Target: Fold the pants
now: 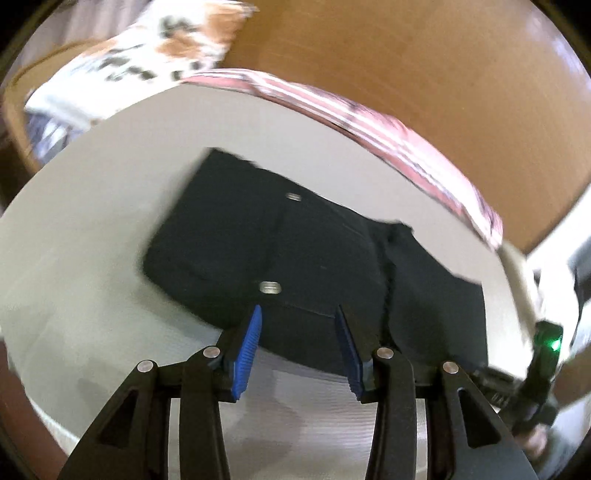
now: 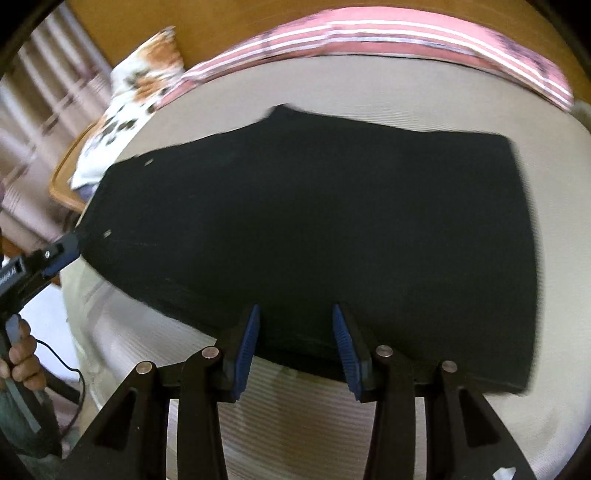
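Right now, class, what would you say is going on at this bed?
A person is folding black pants that lie flat on a pale bed, using a hand-held gripper in each hand. The left gripper and the right gripper both hang open over the near edge of the pants, with nothing gripped. A pink striped cloth and a patterned pillow lie along the far side.

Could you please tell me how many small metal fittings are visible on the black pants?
2. One metal fitting sits just ahead of the left hand-held gripper; the other lies farther away on the pants, nearer their far edge. More may be hidden in the folds.
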`<action>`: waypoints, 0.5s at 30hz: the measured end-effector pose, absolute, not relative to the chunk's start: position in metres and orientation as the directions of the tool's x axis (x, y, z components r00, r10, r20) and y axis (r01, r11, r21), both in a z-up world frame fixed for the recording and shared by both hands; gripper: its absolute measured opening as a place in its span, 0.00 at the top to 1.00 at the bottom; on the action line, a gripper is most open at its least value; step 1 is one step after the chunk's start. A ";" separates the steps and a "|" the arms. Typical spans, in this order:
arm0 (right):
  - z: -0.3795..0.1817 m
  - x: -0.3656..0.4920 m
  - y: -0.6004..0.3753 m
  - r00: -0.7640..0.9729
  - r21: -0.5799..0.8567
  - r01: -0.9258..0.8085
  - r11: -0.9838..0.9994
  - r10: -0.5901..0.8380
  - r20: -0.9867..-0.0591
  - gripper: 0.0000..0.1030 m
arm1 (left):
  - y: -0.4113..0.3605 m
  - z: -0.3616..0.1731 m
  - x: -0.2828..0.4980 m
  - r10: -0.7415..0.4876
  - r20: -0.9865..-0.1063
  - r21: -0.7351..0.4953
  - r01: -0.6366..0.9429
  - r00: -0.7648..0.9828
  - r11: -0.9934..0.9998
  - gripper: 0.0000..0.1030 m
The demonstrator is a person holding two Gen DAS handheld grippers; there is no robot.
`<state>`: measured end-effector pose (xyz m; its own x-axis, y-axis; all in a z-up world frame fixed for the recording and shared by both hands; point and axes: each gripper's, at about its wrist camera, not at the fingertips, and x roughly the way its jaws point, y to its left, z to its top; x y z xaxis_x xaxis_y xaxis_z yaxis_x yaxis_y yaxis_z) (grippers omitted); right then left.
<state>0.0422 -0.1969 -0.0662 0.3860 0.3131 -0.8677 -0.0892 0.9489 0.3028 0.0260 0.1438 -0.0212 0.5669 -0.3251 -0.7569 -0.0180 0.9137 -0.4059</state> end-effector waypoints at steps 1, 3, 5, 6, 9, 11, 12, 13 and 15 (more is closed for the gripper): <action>-0.066 0.046 -0.184 0.378 0.299 -0.116 0.947 0.321 -0.868 0.60 | 0.152 -0.024 0.023 -0.322 -0.757 -0.416 -0.040 0.569 0.908 0.58; -0.066 0.051 -0.163 0.362 0.297 -0.167 0.940 0.339 -0.869 0.59 | 0.166 -0.032 0.022 -0.325 -0.760 -0.446 -0.089 0.563 0.891 0.57; -0.065 0.056 -0.149 0.349 0.299 -0.205 0.932 0.355 -0.868 0.54 | 0.175 -0.040 0.018 -0.333 -0.763 -0.469 -0.121 0.554 0.875 0.57; -0.063 0.057 -0.140 0.340 0.304 -0.228 0.925 0.368 -0.865 0.53 | 0.180 -0.044 0.018 -0.339 -0.763 -0.484 -0.138 0.551 0.864 0.57; -0.058 0.058 -0.130 0.330 0.336 -0.246 0.909 0.404 -0.853 0.48 | 0.190 -0.058 0.019 -0.379 -0.752 -0.546 -0.187 0.539 0.817 0.56; -0.056 0.058 -0.131 0.325 0.365 -0.236 0.901 0.427 -0.844 0.43 | 0.194 -0.068 0.022 -0.427 -0.733 -0.600 -0.207 0.529 0.773 0.47; -0.055 0.057 -0.132 0.327 0.376 -0.229 0.898 0.435 -0.839 0.42 | 0.197 -0.073 0.024 -0.439 -0.729 -0.615 -0.222 0.526 0.756 0.46; -0.054 0.057 -0.133 0.327 0.382 -0.225 0.896 0.439 -0.837 0.42 | 0.200 -0.078 0.026 -0.443 -0.723 -0.627 -0.234 0.530 0.743 0.46; -0.052 0.056 -0.134 0.329 0.385 -0.220 0.896 0.440 -0.836 0.42 | 0.206 -0.084 0.027 -0.441 -0.719 -0.641 -0.267 0.537 0.719 0.45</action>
